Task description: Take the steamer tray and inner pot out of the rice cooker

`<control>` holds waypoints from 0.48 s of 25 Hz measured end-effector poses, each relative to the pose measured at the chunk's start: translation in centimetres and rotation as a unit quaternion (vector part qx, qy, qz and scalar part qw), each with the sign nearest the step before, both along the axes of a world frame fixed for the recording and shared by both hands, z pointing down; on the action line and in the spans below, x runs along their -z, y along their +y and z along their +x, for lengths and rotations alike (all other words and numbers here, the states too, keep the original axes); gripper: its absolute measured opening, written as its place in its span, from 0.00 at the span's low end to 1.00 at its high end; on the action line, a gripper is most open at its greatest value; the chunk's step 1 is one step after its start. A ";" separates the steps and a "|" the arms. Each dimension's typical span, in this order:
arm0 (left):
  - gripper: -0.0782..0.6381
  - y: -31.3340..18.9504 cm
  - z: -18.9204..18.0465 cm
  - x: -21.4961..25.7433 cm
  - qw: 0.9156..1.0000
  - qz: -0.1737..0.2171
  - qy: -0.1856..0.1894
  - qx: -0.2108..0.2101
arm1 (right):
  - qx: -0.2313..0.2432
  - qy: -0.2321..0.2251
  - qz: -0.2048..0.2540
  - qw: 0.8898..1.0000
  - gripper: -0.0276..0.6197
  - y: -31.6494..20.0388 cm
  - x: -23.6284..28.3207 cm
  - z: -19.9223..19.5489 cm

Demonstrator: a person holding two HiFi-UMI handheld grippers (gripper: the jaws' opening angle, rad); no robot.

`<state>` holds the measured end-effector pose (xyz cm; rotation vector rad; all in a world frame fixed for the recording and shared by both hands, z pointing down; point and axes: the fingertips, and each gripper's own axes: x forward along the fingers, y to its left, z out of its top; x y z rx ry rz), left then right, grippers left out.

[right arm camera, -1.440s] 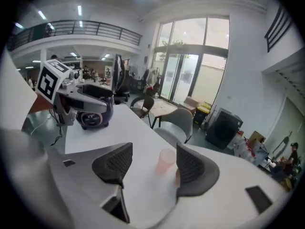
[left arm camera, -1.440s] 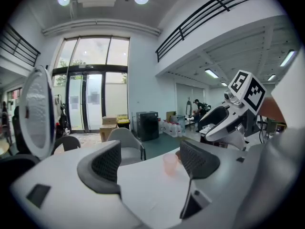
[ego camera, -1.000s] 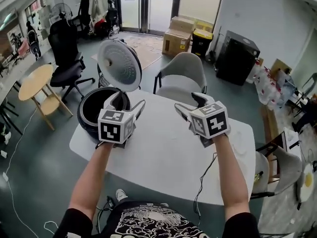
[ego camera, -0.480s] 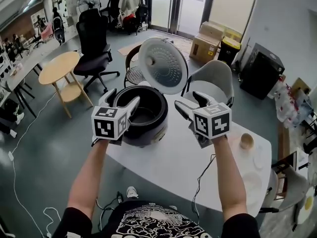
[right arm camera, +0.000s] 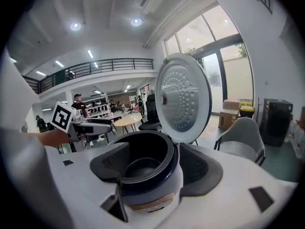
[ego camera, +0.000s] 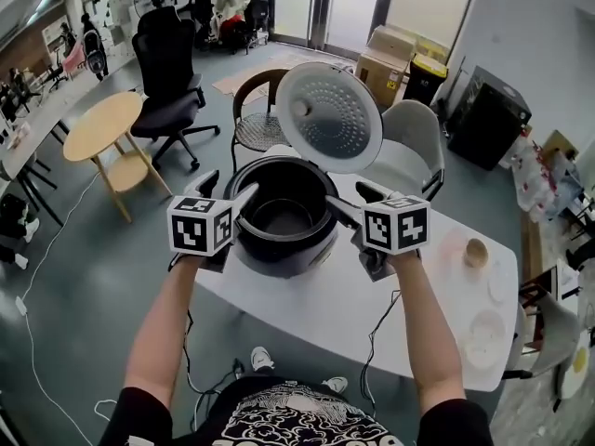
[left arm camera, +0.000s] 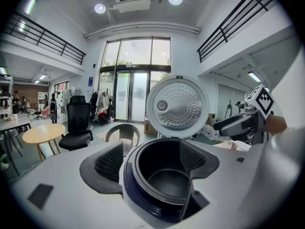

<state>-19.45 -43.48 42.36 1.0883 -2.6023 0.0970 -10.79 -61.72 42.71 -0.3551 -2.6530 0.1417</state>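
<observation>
The rice cooker (ego camera: 284, 221) stands at the left end of the white table (ego camera: 372, 309) with its round lid (ego camera: 330, 114) swung up at the back. Inside sits a dark inner pot (left arm camera: 167, 175); I cannot tell a steamer tray apart from it. My left gripper (ego camera: 228, 189) hovers open just left of the cooker's rim. My right gripper (ego camera: 353, 201) hovers open just right of it. In the left gripper view the left gripper (left arm camera: 152, 161) frames the cooker without touching it. The right gripper (right arm camera: 152, 168) frames the cooker (right arm camera: 147, 175) the same way in its own view.
A small wooden cup (ego camera: 476, 252) and pale round plates (ego camera: 486, 326) lie at the table's right end. A grey chair (ego camera: 409, 142) and a mesh chair (ego camera: 256, 128) stand behind the cooker. A round wooden table (ego camera: 107, 128) and a black office chair (ego camera: 167, 63) are at left.
Both grippers have swung left across the table toward the cooker and now flank it. One second ago the right one hung over bare tabletop. Both jaws stay open.
</observation>
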 end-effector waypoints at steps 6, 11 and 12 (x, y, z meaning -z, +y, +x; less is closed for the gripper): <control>0.64 1.2 -2.8 -3.5 0.997 -0.013 0.055 -0.059 | -0.030 0.044 -0.042 0.998 0.56 2.3 -3.9 -2.2; 0.62 1.8 -5.3 -6.1 0.988 -0.020 0.112 -0.104 | -0.072 0.075 -0.048 0.993 0.54 2.6 -6.1 -3.6; 0.61 1.7 -5.7 -6.0 0.986 -0.017 0.122 -0.111 | -0.074 0.080 -0.052 0.993 0.54 2.7 -6.2 -3.8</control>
